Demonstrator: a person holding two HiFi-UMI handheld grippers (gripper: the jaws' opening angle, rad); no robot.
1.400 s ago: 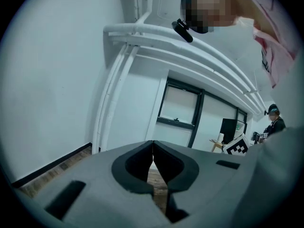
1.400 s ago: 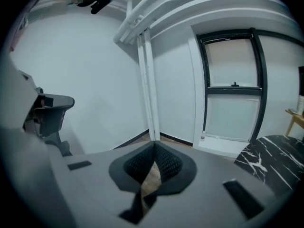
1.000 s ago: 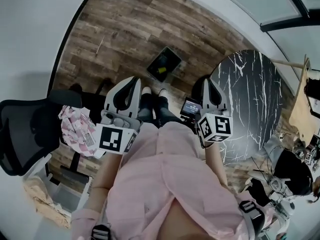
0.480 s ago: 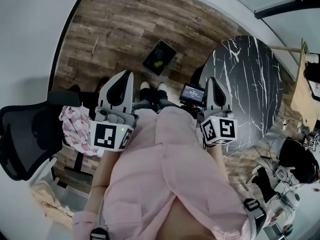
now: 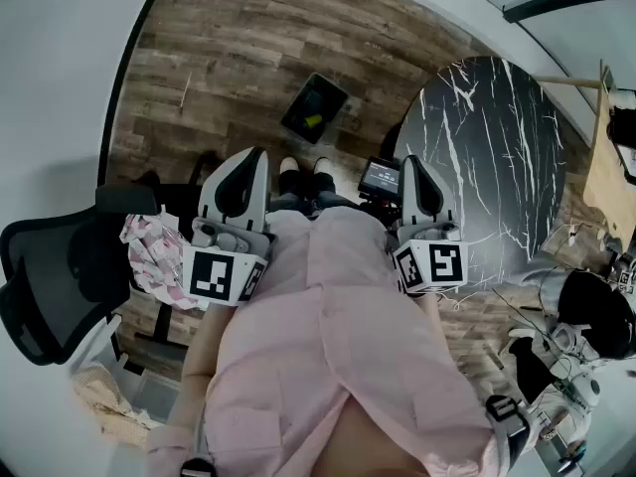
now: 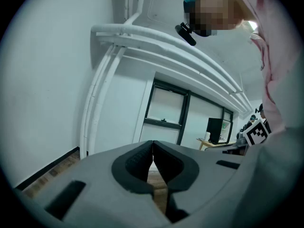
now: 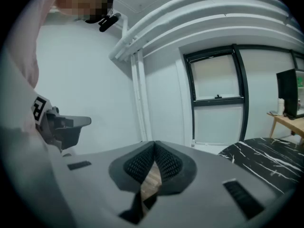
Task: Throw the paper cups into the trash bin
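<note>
Left gripper [image 5: 255, 155] and right gripper [image 5: 409, 161]: two, jaws pressed together on nothing, raised beside torso. Bin [image 5: 325, 95]: one, on floor ahead, slightly farther up-frame than half a second ago; one yellow item [image 5: 314, 120] inside. Table [image 5: 497, 157]: one, more exposed.

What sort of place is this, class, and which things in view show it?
Probably an office or lab workroom: there is a black swivel chair, a round black marble-look table, and a monitor on a desk at the far side.
</note>
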